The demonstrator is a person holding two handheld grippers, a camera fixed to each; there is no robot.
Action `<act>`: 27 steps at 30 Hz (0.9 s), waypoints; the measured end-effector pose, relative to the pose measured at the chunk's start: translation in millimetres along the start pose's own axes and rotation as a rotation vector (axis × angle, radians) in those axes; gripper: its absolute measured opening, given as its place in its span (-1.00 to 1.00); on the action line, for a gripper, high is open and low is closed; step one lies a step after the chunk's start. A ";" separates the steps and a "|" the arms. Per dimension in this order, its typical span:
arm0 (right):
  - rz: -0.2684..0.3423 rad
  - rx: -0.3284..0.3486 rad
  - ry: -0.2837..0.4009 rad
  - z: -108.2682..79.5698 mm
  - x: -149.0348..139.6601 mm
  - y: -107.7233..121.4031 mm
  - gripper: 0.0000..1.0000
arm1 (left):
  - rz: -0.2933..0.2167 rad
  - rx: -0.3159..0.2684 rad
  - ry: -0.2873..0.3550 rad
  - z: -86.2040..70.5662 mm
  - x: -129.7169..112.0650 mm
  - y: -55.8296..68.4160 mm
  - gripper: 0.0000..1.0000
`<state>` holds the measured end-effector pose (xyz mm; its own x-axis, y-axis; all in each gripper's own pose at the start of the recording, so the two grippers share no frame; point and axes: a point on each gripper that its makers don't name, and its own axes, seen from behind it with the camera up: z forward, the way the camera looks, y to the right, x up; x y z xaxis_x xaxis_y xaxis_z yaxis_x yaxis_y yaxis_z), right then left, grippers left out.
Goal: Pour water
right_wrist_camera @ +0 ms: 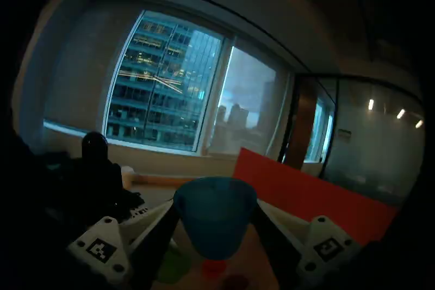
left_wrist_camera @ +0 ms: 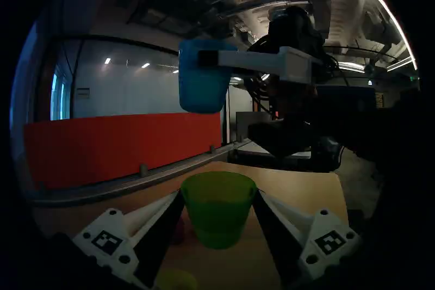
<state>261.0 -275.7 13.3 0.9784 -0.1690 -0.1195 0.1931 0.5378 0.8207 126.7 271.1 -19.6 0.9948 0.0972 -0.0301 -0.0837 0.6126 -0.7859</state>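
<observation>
Left gripper view: my left gripper (left_wrist_camera: pixel 217 205) is clamped on a green cup (left_wrist_camera: pixel 218 222) at lower centre, with a wooden table (left_wrist_camera: pixel 304 186) behind it. A blue cup (left_wrist_camera: pixel 202 80) hangs upright at upper centre.

Right gripper view: my right gripper (right_wrist_camera: pixel 215 211) grips that blue cup at lower centre. The light is dim, so I cannot tell the water levels. Both cups are in hand, and I judge the pour not yet begun.

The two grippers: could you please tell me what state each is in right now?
Left gripper: shut on the translucent green plastic cup.
Right gripper: shut on the translucent blue plastic cup.
</observation>
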 end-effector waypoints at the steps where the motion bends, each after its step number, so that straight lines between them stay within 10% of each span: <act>1: 0.030 0.006 0.004 -0.6 1.5 -0.8 0.79 | 0.000 0.000 0.000 0.0 0.2 0.3 0.74; 6: 0.135 0.011 0.023 -3.2 6.7 1.4 0.79 | 0.002 -0.002 0.000 -0.2 1.3 2.0 0.74; 27: 0.125 -0.049 0.004 -23.5 -4.6 16.9 0.79 | -0.001 0.013 -0.002 -10.2 -0.6 -0.7 0.74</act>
<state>261.5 -246.4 14.6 0.9953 -0.0943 -0.0201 0.0725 0.5938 0.8013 126.7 262.6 -25.3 0.9948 0.0980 -0.0285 -0.0836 0.6229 -0.7778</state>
